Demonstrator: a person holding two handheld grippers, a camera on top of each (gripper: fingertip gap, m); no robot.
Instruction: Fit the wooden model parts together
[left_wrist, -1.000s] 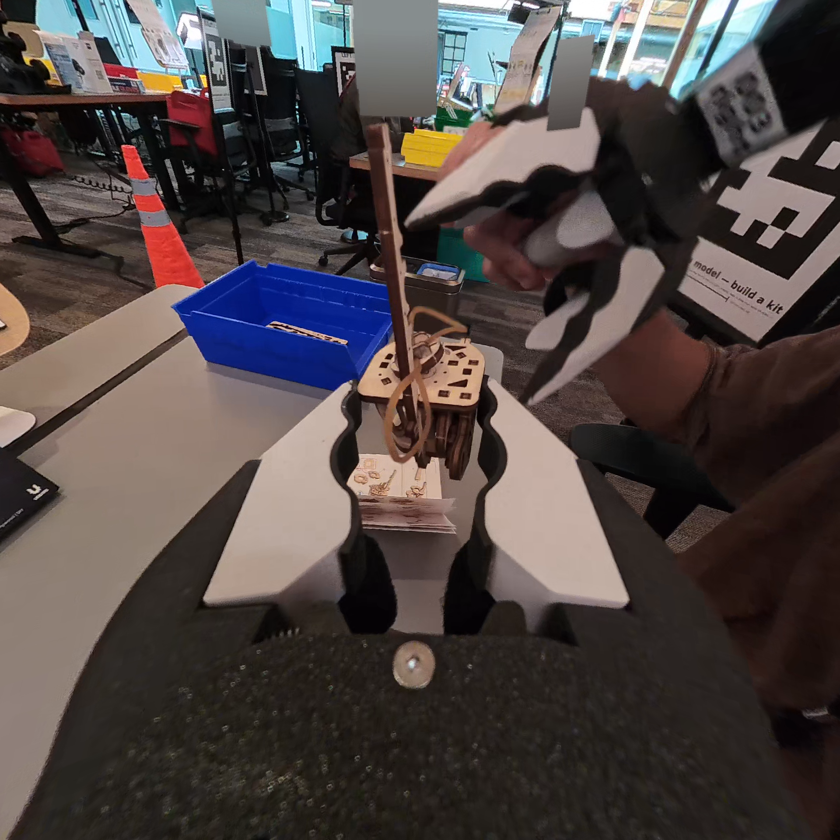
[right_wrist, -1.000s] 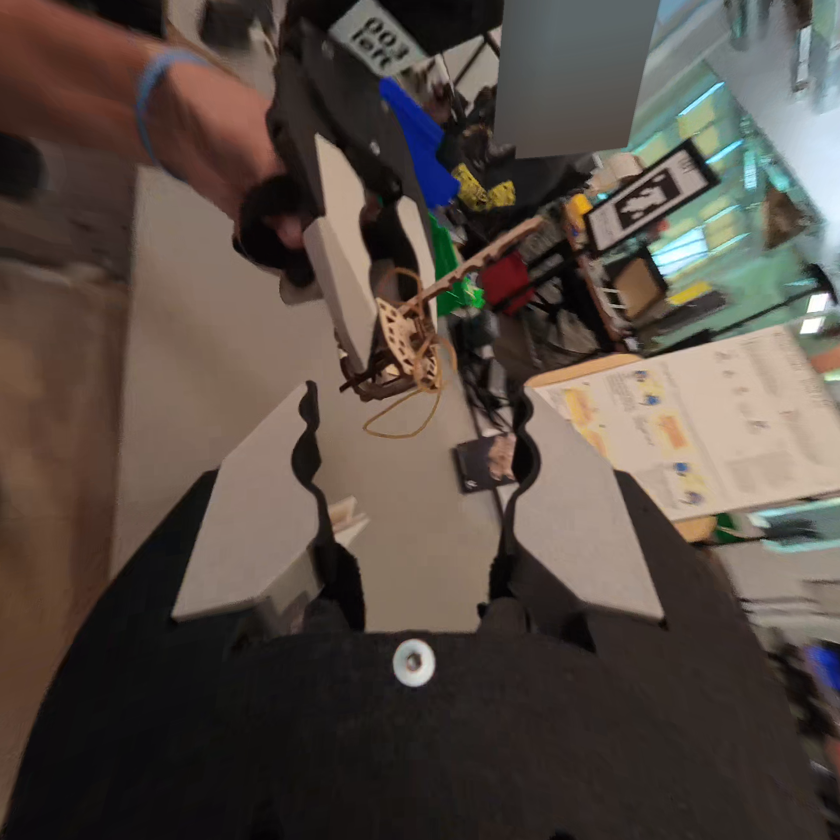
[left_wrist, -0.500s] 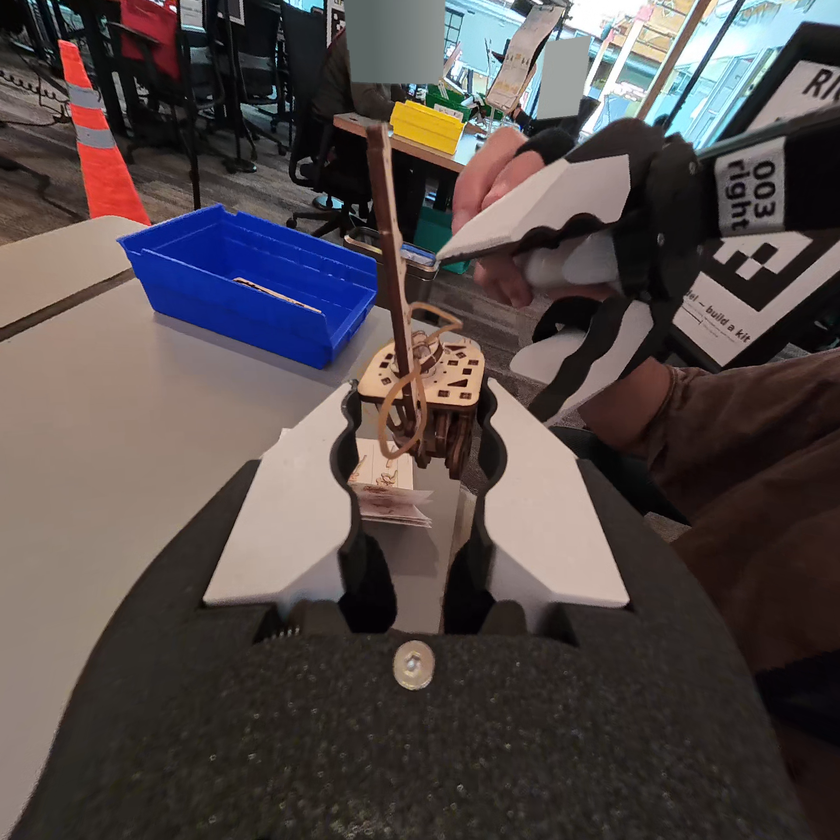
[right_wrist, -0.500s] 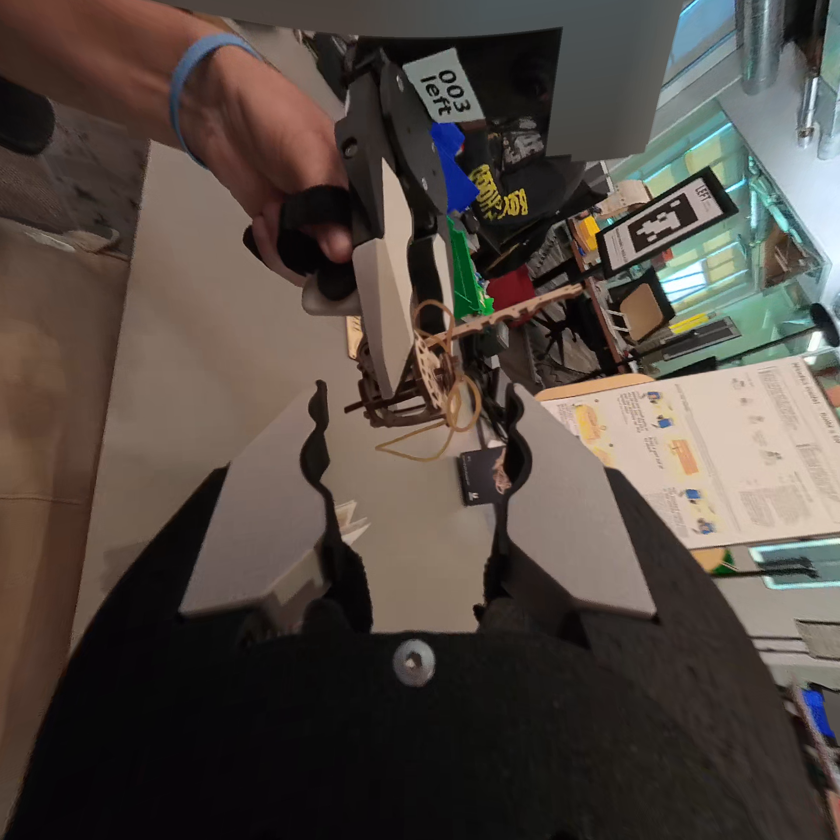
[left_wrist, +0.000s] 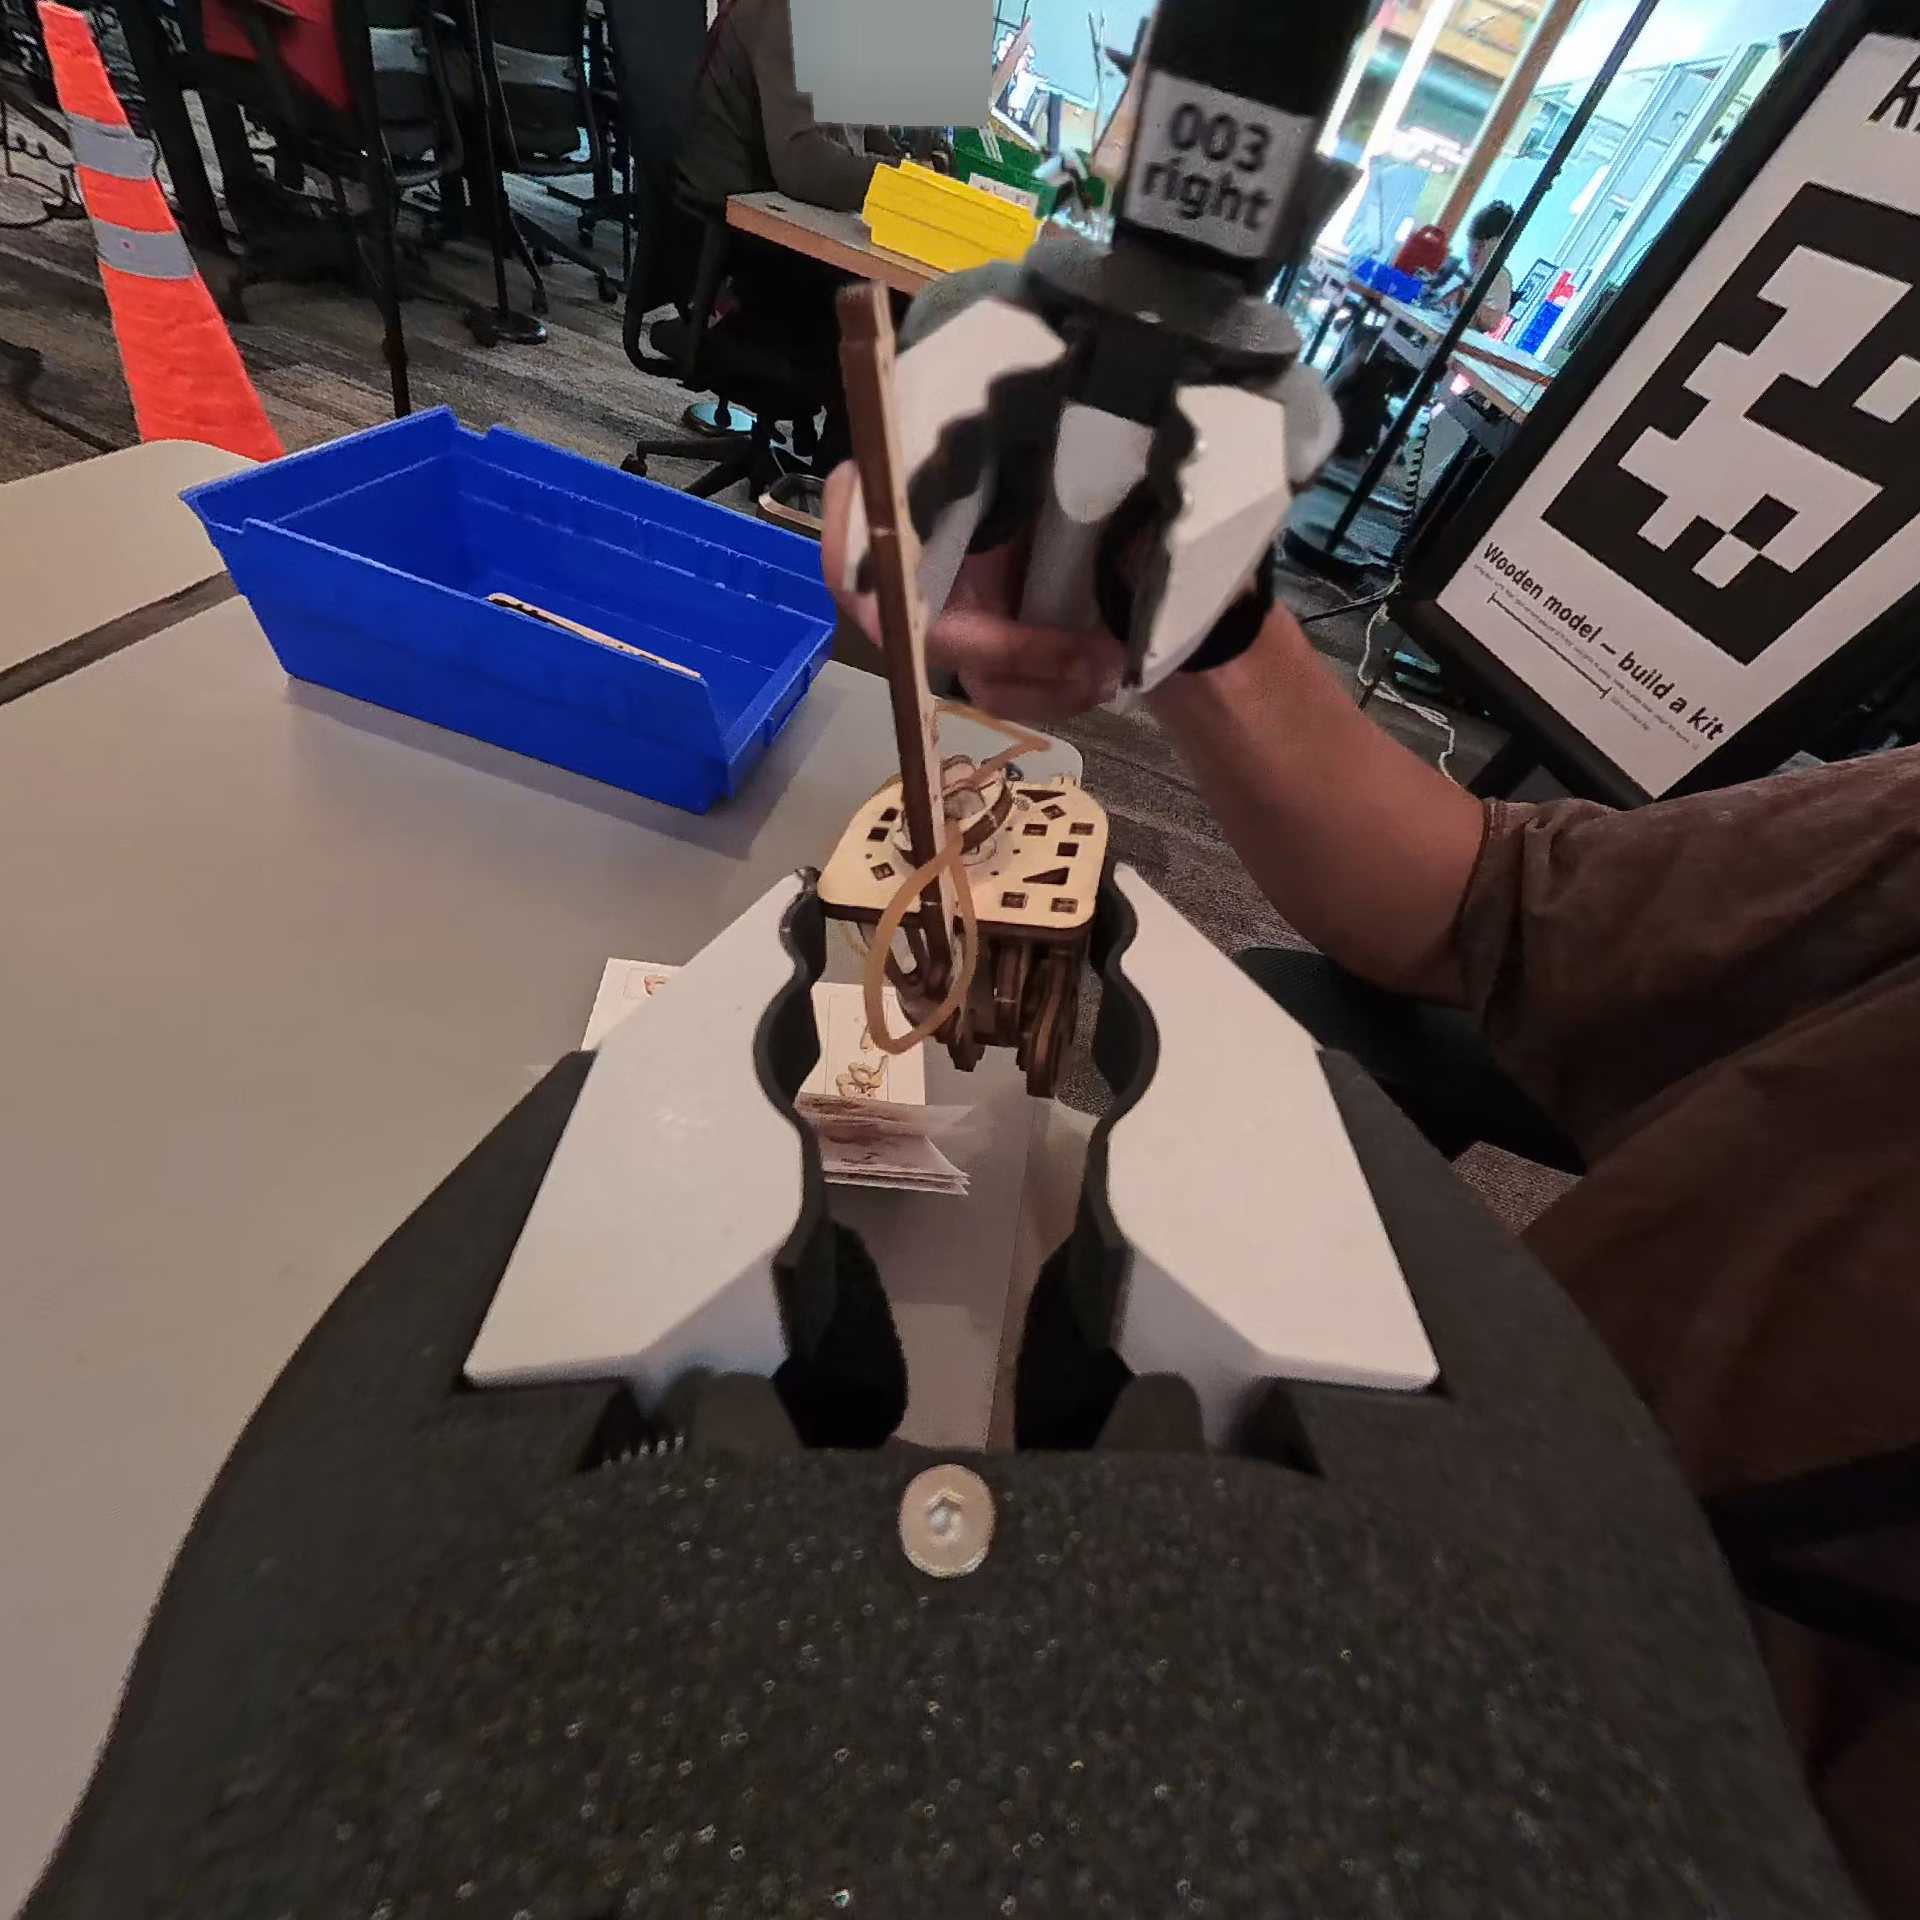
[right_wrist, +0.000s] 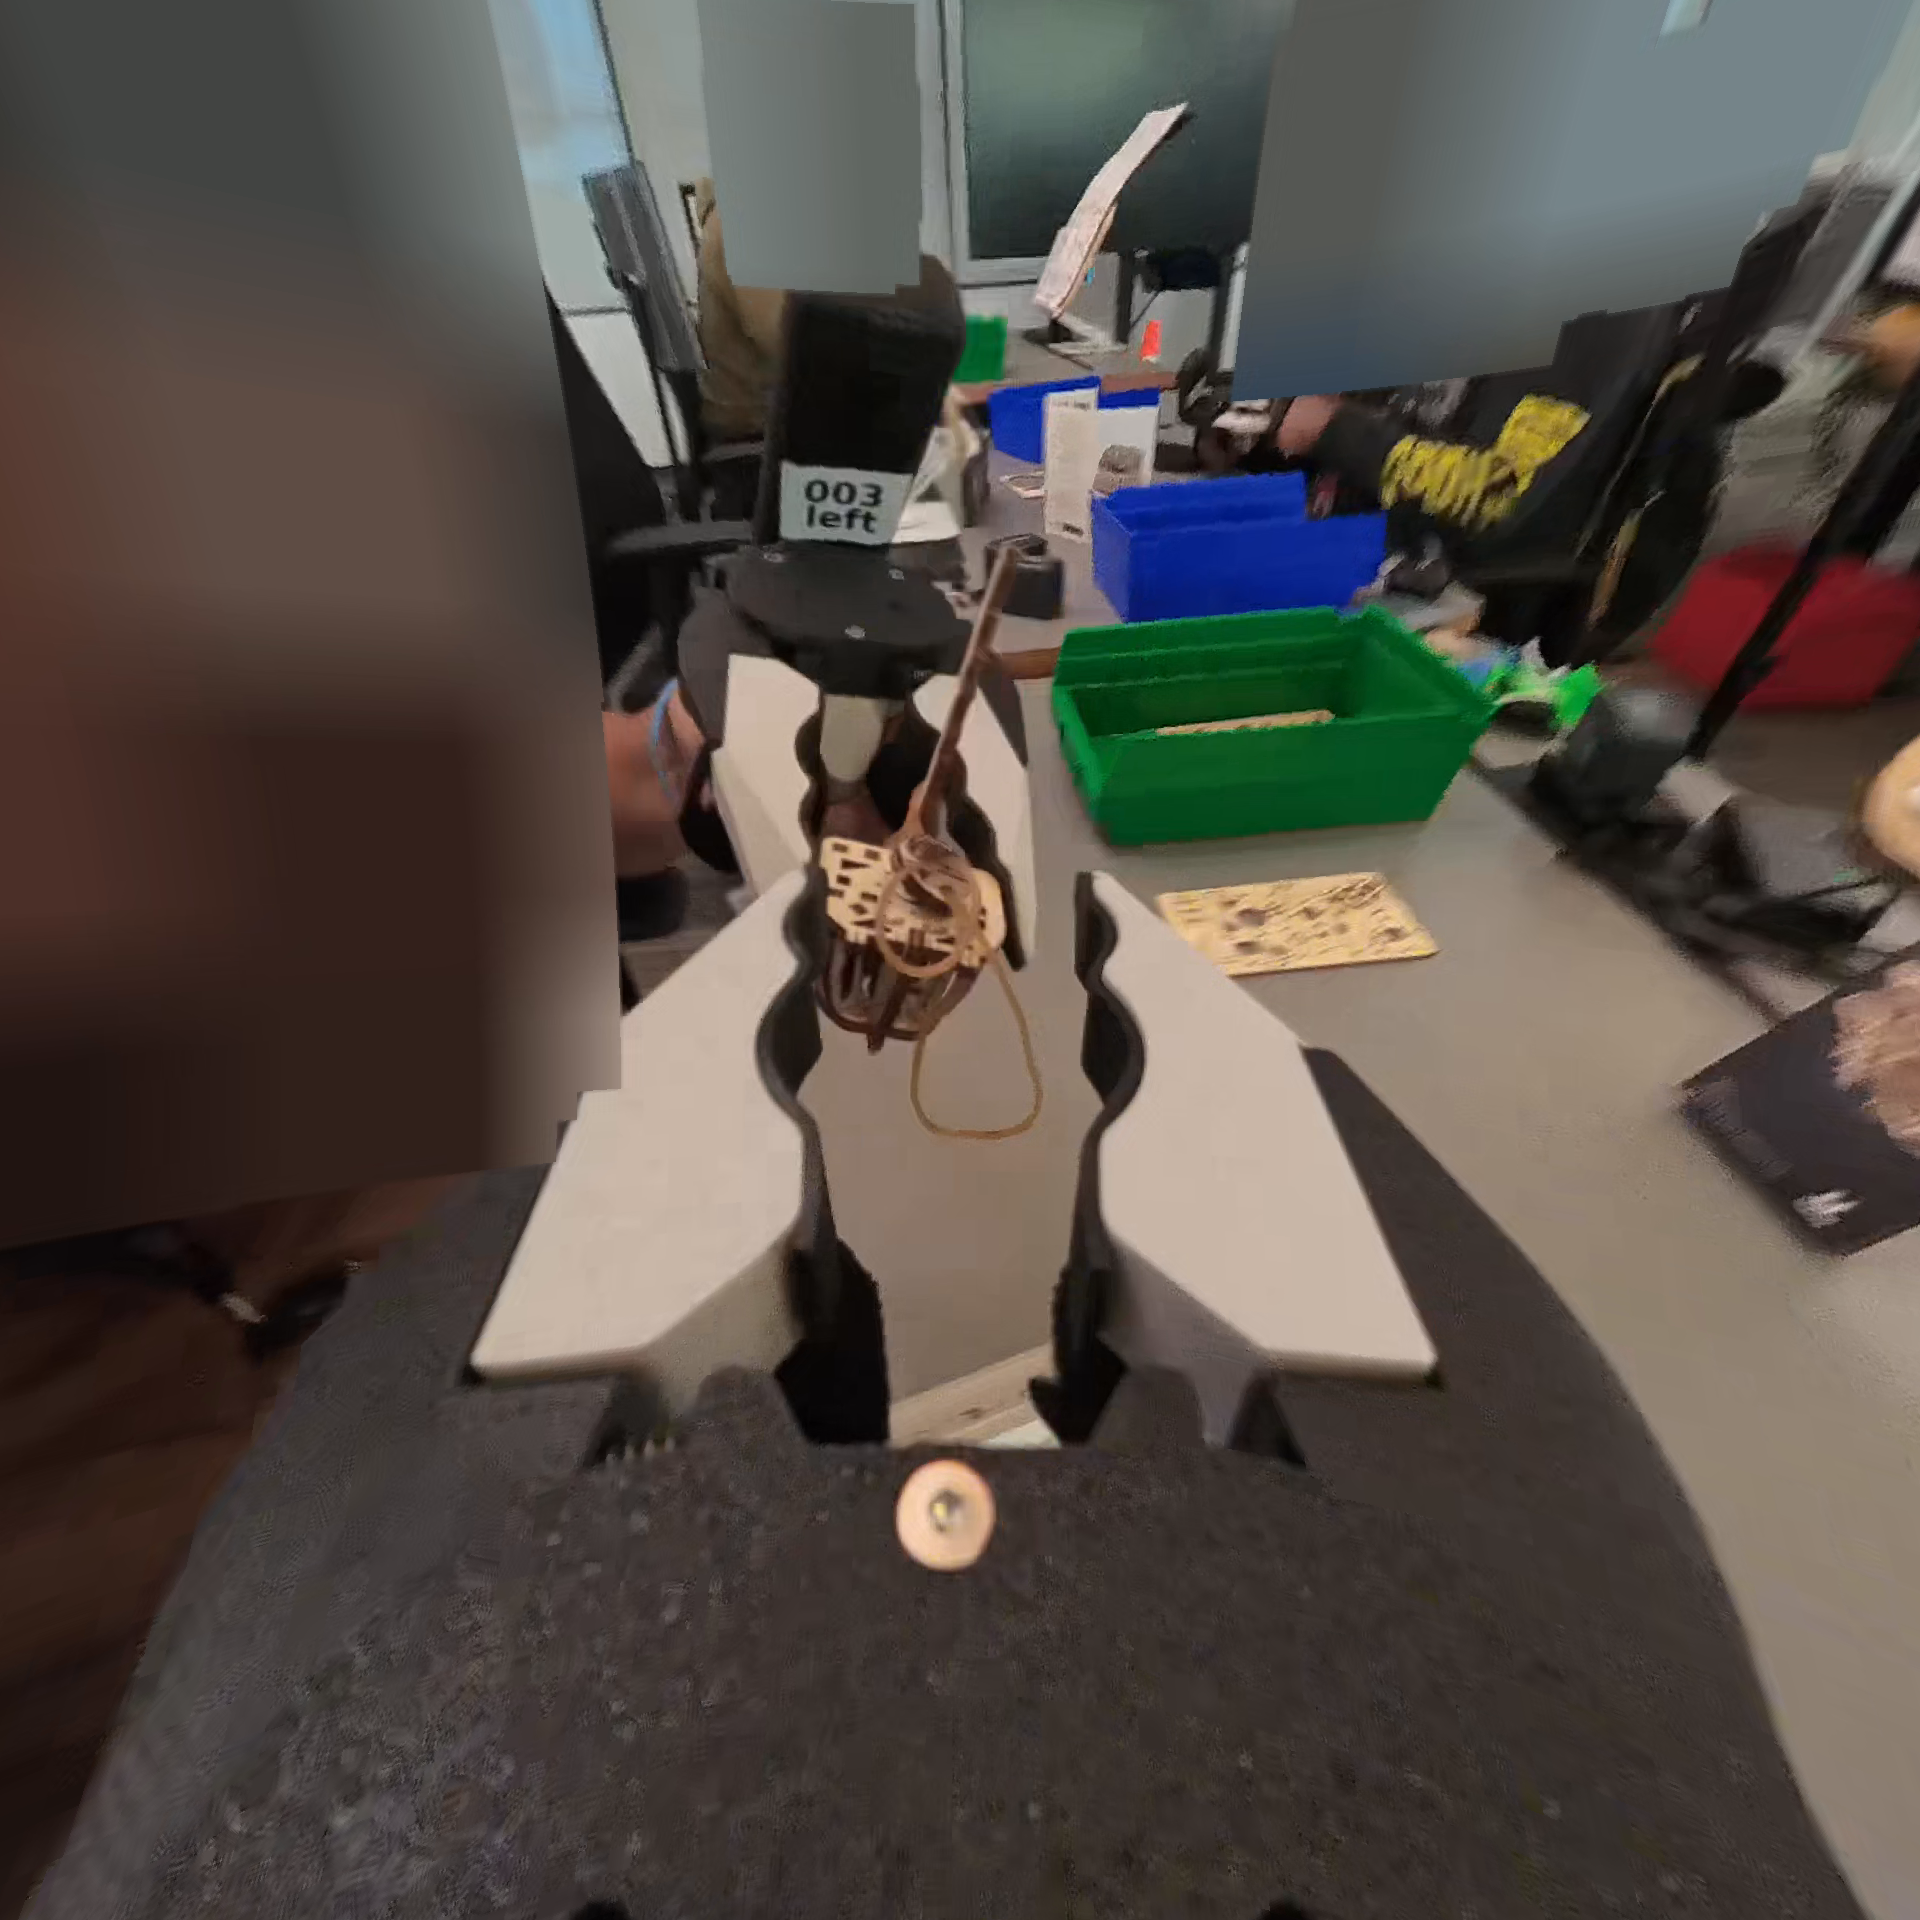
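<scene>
Here the left claw (left_wrist: 951, 914) gripped the wooden model (left_wrist: 961, 883) at frame centre, while the right claw (left_wrist: 1049, 561), empty and parted, hovered above it over the counter (left_wrist: 312, 935).

Blue bin (left_wrist: 499, 592) blocks the table (left_wrist: 260, 935) at ten o'clock; bare tabletop lies open at nine o'clock.

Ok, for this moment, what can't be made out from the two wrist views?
- Left wrist view: the wooden model's underside, hidden between the left gripper's fingers.
- Left wrist view: the booklet, mostly covered by the fingers.
- Right wrist view: the wooden sheet's cut-outs, blurred.
- Right wrist view: the black booklet, cut off by the right edge.
</scene>
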